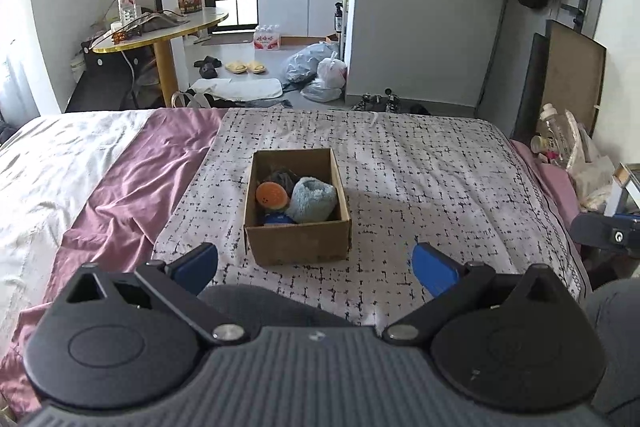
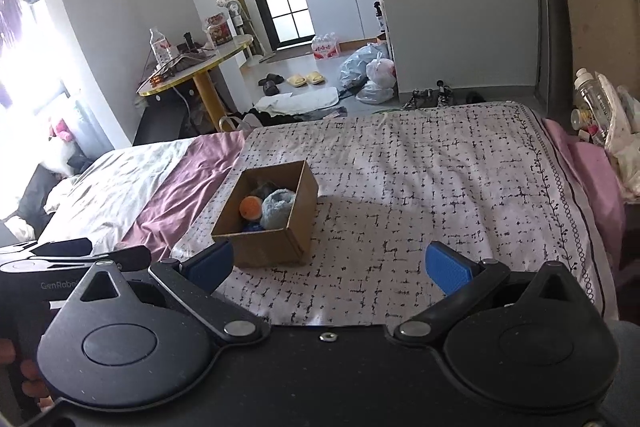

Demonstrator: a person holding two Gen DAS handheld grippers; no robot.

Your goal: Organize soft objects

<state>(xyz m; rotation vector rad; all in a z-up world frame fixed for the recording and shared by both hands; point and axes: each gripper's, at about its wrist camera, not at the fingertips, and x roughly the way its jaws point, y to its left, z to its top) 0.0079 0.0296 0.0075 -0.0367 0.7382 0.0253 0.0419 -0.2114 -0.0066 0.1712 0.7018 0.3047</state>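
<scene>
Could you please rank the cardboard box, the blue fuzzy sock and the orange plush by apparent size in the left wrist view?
1. cardboard box
2. blue fuzzy sock
3. orange plush
The plush is partly hidden among the other items, so its full size is uncertain.

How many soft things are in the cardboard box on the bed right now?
4 visible in the cardboard box: light blue fuzzy item at right, orange plush at left, dark item behind, blue item in front. More may be hidden underneath.
</scene>
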